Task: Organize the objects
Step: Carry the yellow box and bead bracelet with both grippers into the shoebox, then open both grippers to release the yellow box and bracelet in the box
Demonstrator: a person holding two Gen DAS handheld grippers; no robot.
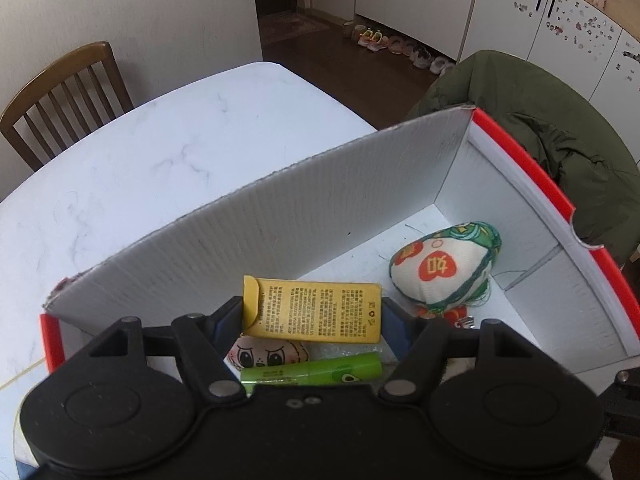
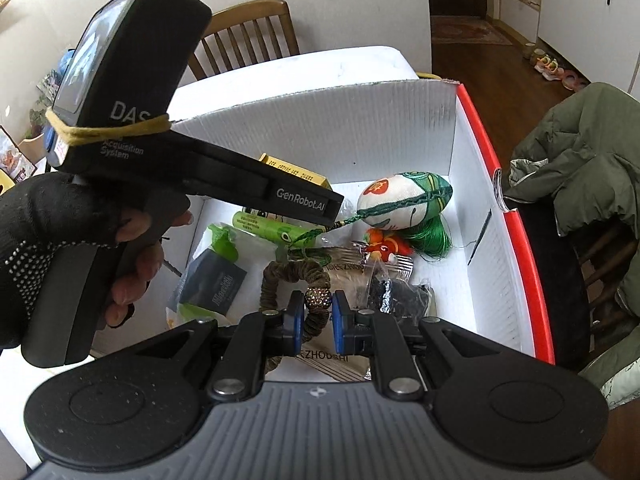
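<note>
Left gripper (image 1: 312, 316) is clamped on the light, crushable yellow carton (image 1: 312, 314) by its ends, over the red-rimmed box (image 1: 520, 168), while right gripper (image 2: 319, 318) pinches a floppy brown scrunchie (image 2: 296, 276) inside it.

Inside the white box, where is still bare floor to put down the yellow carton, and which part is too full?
Bare floor in the white box lies along the far wall, behind the egg-shaped pouch, and in a strip beside the red-edged right wall. The middle and left are crowded: green tube, brown hair tie, packets. The left gripper holds the yellow carton.
</note>
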